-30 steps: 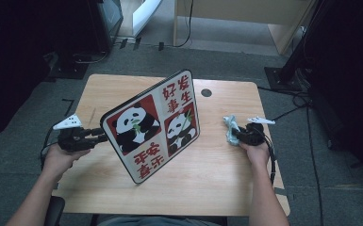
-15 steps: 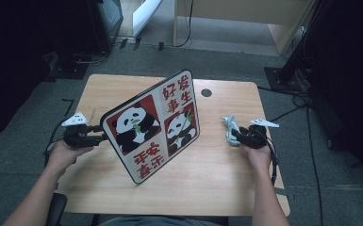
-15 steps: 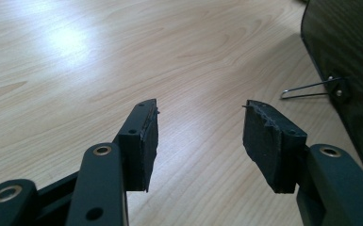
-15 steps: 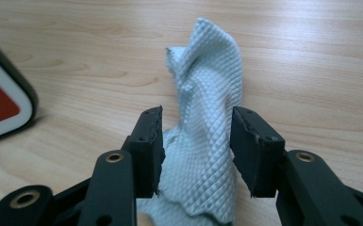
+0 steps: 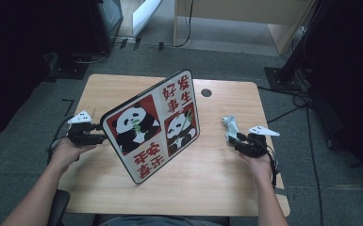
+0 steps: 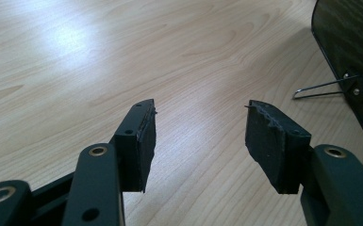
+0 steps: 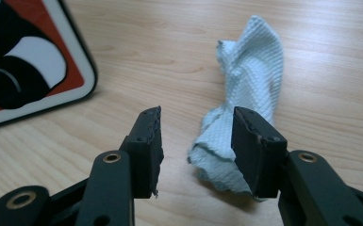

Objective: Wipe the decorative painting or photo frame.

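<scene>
I use the panda sign (image 5: 155, 127) as the landmark. It stands tilted near the middle of the table (image 5: 217, 179), propped on a wire stand (image 6: 321, 87) at its back.

The crumpled cloth (image 7: 245, 117) lies flat on the table to the right of the sign, well apart from it. In the high view the cloth (image 5: 229, 126) sits just ahead of the right gripper (image 5: 233, 141). In the right gripper view, the right gripper (image 7: 196, 139) is released, jaws apart, nothing between them. The cloth lies slightly right of the jaw centreline; its near end sits behind and partly under the right jaw, and I cannot tell whether they touch. The long axis of the cloth runs away from the gripper, roughly along the line of the jaws, leaning a little to the right.

The left gripper (image 5: 92, 133) sits at the left edge of the sign, on its back side. In its own view the left gripper (image 6: 200, 139) is also released, jaws wide, with bare table between them. The back of the sign and its stand lie to the right, apart from the jaws.

The right gripper is by far the nearer to the cloth. I judge that the coming move calls for a small shift to the right to centre the cloth between the jaws, then a close across its narrow width.
</scene>
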Demonstrator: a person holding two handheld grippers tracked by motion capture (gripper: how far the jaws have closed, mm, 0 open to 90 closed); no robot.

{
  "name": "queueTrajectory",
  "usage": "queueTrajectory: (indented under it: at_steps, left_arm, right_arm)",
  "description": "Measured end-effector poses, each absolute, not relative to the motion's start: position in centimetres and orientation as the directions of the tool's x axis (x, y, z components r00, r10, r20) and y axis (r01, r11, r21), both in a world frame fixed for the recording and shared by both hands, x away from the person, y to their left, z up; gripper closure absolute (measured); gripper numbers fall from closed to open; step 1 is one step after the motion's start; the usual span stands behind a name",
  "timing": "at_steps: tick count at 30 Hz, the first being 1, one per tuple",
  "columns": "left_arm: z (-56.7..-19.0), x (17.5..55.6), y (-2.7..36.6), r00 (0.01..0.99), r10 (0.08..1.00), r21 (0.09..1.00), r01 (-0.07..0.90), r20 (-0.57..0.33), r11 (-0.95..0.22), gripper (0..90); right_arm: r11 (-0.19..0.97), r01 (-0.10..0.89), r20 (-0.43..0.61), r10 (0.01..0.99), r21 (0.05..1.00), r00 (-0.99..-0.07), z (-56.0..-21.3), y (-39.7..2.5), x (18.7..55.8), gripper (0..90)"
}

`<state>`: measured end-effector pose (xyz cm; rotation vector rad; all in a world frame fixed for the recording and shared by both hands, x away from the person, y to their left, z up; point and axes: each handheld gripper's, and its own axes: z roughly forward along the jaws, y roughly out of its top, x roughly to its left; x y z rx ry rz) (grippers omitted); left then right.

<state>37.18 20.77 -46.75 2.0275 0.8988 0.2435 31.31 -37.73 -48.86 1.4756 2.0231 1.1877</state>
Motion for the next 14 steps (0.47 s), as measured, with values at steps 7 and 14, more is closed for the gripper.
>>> queueTrajectory:
  at_steps: [7,14]
  left_arm:
    - [-46.9,37.4,21.1,0.699,0.693,0.783,0.526,-0.177,-0.331,42.1]
    - [-47.1,37.6,21.3,0.684,0.707,0.775,0.542,-0.18,-0.327,38.8]
  right_arm:
    - [0.151,0.587,0.172,0.872,0.795,-0.458,-48.7,-35.8,30.3,52.3]
    - [0.202,0.569,0.164,0.835,0.797,-0.526,-48.6,-34.1,30.2,51.8]
